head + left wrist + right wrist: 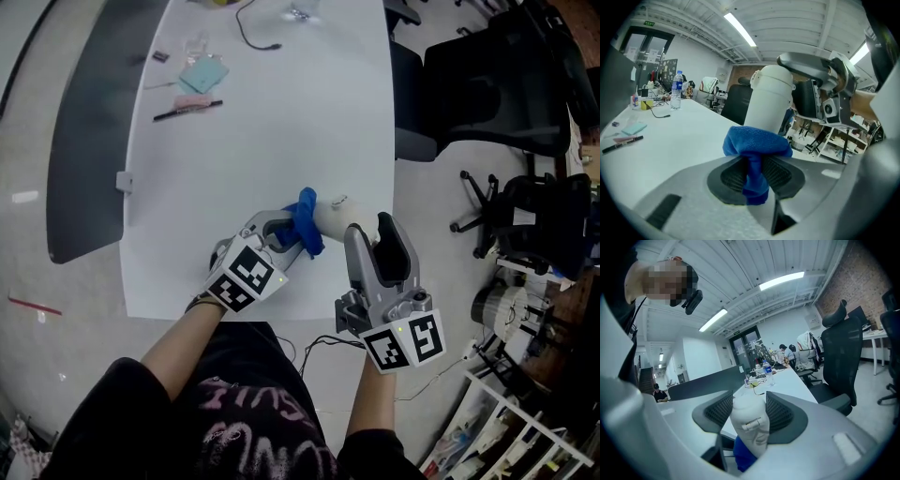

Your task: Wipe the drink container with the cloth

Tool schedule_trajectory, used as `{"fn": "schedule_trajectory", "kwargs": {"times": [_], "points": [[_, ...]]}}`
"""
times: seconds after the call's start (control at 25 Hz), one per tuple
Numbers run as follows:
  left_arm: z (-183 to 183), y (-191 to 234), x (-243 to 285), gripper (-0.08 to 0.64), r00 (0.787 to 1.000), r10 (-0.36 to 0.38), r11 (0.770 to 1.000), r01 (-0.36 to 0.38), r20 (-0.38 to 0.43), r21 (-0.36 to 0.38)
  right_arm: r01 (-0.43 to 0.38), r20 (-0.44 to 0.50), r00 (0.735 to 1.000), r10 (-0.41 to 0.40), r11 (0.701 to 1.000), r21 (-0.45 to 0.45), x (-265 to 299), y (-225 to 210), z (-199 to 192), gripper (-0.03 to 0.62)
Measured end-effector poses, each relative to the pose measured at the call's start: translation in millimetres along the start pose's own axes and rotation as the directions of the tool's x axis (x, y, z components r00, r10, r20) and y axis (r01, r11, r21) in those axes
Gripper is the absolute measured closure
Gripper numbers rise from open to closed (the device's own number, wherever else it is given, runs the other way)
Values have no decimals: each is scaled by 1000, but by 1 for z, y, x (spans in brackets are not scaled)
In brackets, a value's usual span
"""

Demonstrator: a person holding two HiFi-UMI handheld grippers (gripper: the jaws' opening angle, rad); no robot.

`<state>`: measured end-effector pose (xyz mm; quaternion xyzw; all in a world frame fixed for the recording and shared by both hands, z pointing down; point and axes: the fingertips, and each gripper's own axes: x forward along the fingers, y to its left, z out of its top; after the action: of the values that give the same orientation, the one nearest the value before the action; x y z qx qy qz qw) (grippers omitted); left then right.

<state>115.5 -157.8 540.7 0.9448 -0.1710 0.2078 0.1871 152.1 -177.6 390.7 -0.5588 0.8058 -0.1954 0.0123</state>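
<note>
Head view: the right gripper (pixel 370 228) has its jaws closed on the white drink container (pixel 330 217). The left gripper (pixel 281 231), pinching the blue cloth (pixel 307 221), presses it against the container's side — best swept lengthwise, with firm contact.

The left gripper (pixel 289 228) and right gripper (pixel 372 228) are pale grey plastic with black ribbed pads (pixel 733 176). Each carries a white cube (pixel 246 277) of black square markers with a small green light. A thin black cable (pixel 319 340) hangs at the right one's base. The person wears a black top (pixel 253 422) with pink lettering.
</note>
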Motion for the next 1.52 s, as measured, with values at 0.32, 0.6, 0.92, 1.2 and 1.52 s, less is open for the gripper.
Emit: {"fn": "schedule_trajectory", "kwargs": {"times": [0.32, 0.6, 0.92, 1.2, 1.52], "points": [[-5, 0, 3, 469, 1000, 4, 1000, -4, -19, 4, -4, 7, 1000, 4, 1000, 5, -2, -2, -1, 360], [30, -9, -25, 469, 998, 19, 999, -22, 62, 40, -14, 10, 1000, 14, 1000, 4, -2, -1, -2, 359], [85, -31, -51, 469, 984, 7, 995, -26, 177, 102, -27, 18, 999, 26, 1000, 7, -4, -1, -1, 359], [84, -30, -49, 469, 983, 5, 996, -22, 184, 89, -23, 20, 1000, 23, 1000, 9, -3, 0, 0, 360], [62, -20, -36, 469, 990, 3, 997, -14, 142, 73, -21, 16, 1000, 21, 1000, 13, 0, 1, -1, 360]]}}
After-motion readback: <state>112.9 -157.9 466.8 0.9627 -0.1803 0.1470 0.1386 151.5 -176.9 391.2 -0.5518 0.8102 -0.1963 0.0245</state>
